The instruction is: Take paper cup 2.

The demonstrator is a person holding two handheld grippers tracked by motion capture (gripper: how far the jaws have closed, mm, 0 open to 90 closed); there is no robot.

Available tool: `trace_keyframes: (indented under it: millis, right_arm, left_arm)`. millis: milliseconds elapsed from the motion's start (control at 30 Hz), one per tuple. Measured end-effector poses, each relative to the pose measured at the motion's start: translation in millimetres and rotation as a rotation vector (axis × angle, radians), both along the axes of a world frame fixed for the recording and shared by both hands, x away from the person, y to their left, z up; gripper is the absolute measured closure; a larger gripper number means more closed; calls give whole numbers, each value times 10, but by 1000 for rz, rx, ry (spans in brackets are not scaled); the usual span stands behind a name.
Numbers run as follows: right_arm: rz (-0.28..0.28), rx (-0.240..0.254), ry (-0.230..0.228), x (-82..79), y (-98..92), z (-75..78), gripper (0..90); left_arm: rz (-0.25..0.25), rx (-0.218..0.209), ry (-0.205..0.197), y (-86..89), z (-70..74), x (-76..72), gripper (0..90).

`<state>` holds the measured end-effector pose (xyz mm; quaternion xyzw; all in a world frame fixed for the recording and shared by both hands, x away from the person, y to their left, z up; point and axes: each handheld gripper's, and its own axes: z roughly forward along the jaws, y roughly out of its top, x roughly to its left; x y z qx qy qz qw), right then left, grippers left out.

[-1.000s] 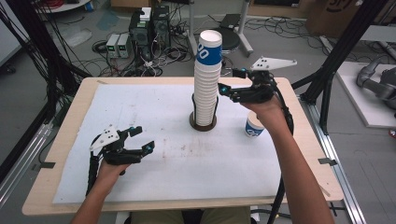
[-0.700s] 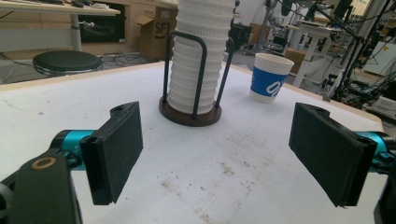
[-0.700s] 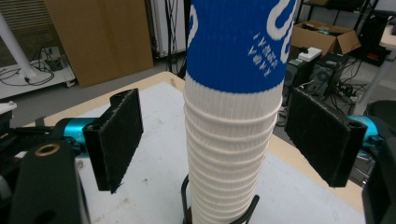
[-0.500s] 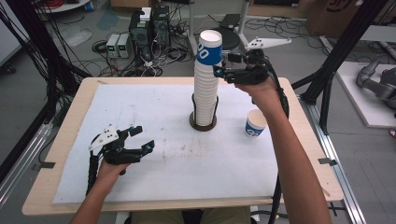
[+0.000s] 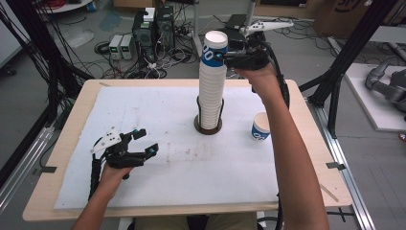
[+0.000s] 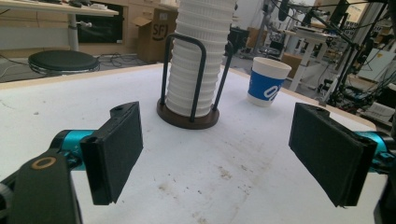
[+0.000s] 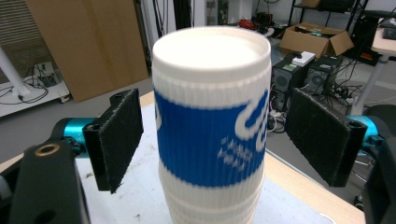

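A tall stack of white ribbed paper cups (image 5: 210,91) stands in a black wire holder with a round dark base (image 5: 208,129) at mid-table. Its top cup (image 5: 214,48) has a blue printed band. My right gripper (image 5: 224,58) is raised to that top cup (image 7: 212,116). Its pads (image 7: 116,140) stand either side of the cup with gaps, so it is open. One more blue-and-white cup (image 5: 261,127) stands upright on the table, right of the stack. My left gripper (image 5: 146,143) rests low at the table's left, open and holding nothing; it faces the stack (image 6: 194,70) and the lone cup (image 6: 267,81).
A white sheet (image 5: 158,182) covers the wooden tabletop (image 5: 57,158). Black frame posts (image 5: 335,86) stand by the right edge. Computers and cables (image 5: 148,33) lie on the floor beyond the far edge.
My right gripper has risen from beside the middle of the stack, above the lone cup, up to the top cup. The left gripper has stayed in place.
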<state>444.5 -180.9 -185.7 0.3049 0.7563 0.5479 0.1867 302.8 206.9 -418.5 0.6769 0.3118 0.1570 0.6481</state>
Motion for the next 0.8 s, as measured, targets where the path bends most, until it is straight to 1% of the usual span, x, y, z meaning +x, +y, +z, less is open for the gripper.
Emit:
trace_keyframes:
  millis: [67, 300, 367, 400, 467, 567, 800]
  right_arm:
    - [-3, -5, 4, 29, 44, 17, 198]
    - [-21, -40, -4, 113, 174, 53, 199]
    - [-15, -41, -6, 126, 190, 51, 225]
    - [-11, -43, -7, 126, 194, 52, 266]
    - [-9, -51, -22, 122, 204, 57, 269]
    - [-12, -56, -28, 116, 208, 67, 279]
    - [-13, -63, -28, 110, 215, 86, 285]
  left_arm:
    - [-1, 1, 1, 2, 1, 0, 176]
    - [-2, -4, 4, 3, -1, 3, 176]
    - [-5, -1, 3, 2, -2, 5, 176]
    - [-4, -1, 3, 0, -4, 6, 176]
    - [-6, -1, 6, -4, -6, 6, 176]
    - [-6, -1, 7, -3, -6, 5, 176]
    - [-5, -3, 9, -7, -8, 7, 176]
